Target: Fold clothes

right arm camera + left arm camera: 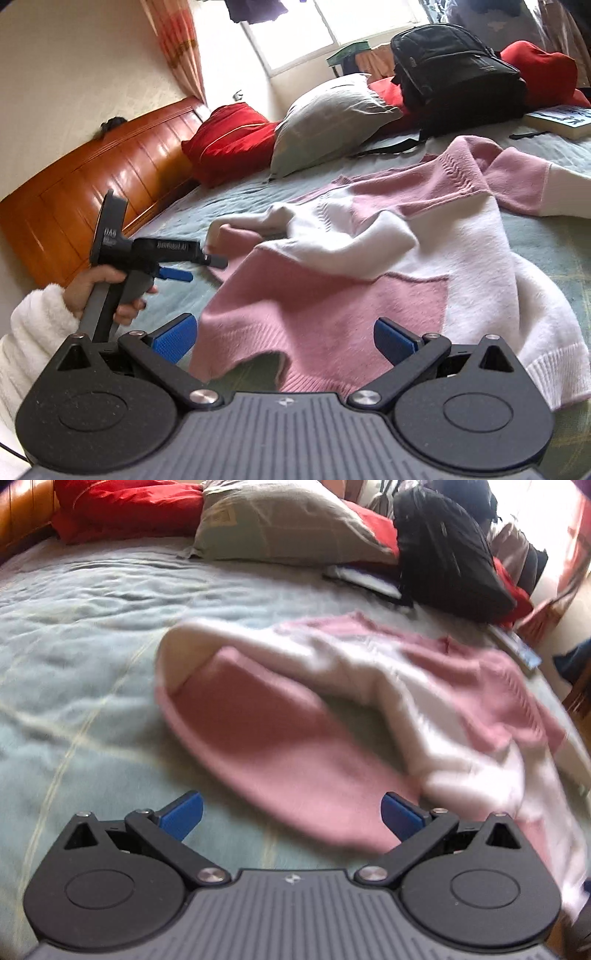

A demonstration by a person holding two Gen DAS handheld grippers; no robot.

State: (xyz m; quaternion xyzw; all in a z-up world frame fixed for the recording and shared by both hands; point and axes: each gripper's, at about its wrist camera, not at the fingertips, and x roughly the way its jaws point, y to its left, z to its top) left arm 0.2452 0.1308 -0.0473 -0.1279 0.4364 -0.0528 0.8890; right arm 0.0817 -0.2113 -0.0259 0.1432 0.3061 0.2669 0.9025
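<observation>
Both grippers' fingers spread, empty, over pink-white sweater [332, 295]; backpack [454, 74], pillow [328, 118] beyond.

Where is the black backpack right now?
The black fabric backpack sits at the far side of the bed, leaning on a red cushion right of the grey pillow, beyond the pink-and-white knitted sweater.

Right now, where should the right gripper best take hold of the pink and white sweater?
Probably the ribbed pink hem of the sweater, approached from the near edge: it lies flat between the open jaws of the right gripper, a thin free edge to pinch.
</observation>
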